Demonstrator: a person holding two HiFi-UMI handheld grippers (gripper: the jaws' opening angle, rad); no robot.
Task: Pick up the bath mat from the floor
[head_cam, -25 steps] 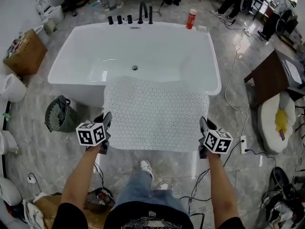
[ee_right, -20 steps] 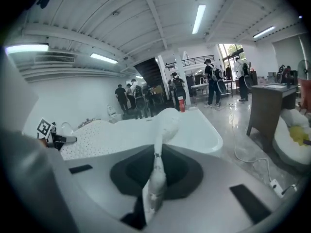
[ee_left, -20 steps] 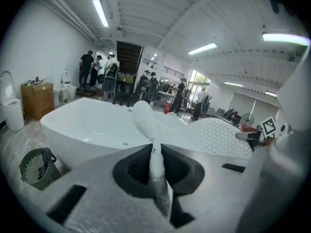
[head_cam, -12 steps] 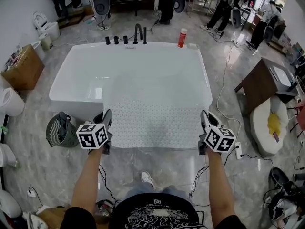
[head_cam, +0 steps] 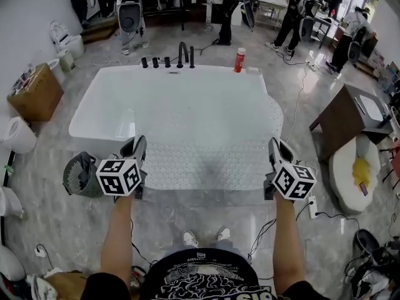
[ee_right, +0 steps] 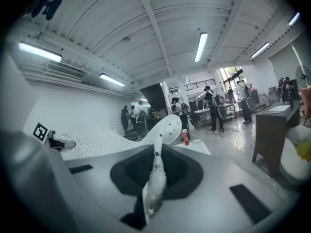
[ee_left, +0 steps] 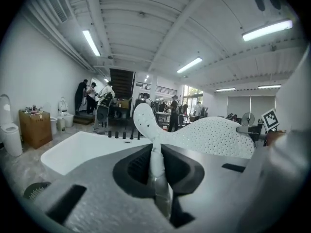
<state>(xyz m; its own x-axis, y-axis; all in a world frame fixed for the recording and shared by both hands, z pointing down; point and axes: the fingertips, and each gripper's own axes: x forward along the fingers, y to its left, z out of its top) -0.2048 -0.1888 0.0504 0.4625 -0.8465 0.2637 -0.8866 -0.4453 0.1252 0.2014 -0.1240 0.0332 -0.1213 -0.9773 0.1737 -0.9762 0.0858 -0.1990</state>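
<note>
The white perforated bath mat [head_cam: 206, 152] hangs in the air, stretched wide between both grippers and spread over the near half of the white bathtub [head_cam: 100, 108]. My left gripper [head_cam: 138, 145] is shut on the mat's near left corner, my right gripper [head_cam: 275, 145] on its near right corner. In the left gripper view the mat's edge [ee_left: 154, 159] is pinched between the jaws and the sheet [ee_left: 214, 135] runs off to the right. In the right gripper view the pinched edge [ee_right: 156, 176] rises from the jaws and the sheet [ee_right: 97, 139] runs left.
A red bottle [head_cam: 239, 59] and black taps [head_cam: 180, 56] stand on the tub's far rim. A dark basket [head_cam: 80, 174] sits left of the tub, a cardboard box [head_cam: 34, 92] further left, a brown table [head_cam: 347, 117] right. Cables [head_cam: 299, 99] cross the floor; people stand behind.
Both grippers have risen with the mat. The mat, which hung down in front of the tub, now lies flatter and reaches farther over it.
</note>
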